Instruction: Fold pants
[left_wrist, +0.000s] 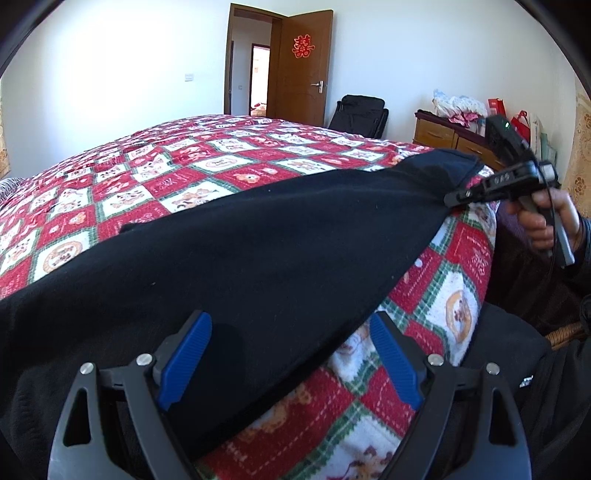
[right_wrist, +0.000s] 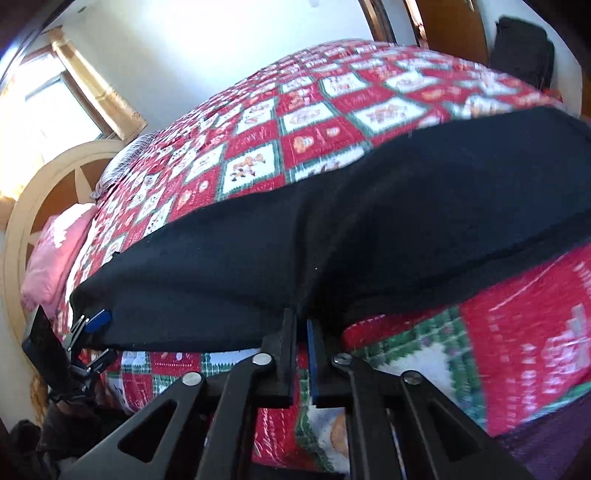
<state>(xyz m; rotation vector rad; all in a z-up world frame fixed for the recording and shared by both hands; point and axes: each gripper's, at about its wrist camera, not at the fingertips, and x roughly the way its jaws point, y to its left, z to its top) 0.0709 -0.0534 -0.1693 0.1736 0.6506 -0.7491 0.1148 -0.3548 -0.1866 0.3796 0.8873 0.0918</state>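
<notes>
The left gripper (left_wrist: 291, 354) hovers with fingers spread wide over the black pants (left_wrist: 240, 251), which lie along the near edge of the bed (left_wrist: 129, 177). At the right, the right gripper (right_wrist: 303, 321) pinches the pants' edge. A brown door (left_wrist: 303, 66) and wooden dresser (left_wrist: 439, 133) stand behind.

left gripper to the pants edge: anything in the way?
Nothing visible. The open left gripper already straddles the near edge of the black pants on the quilted bed, with only fabric between its blue pads. The right gripper pinches the pants' edge farther along.
</notes>
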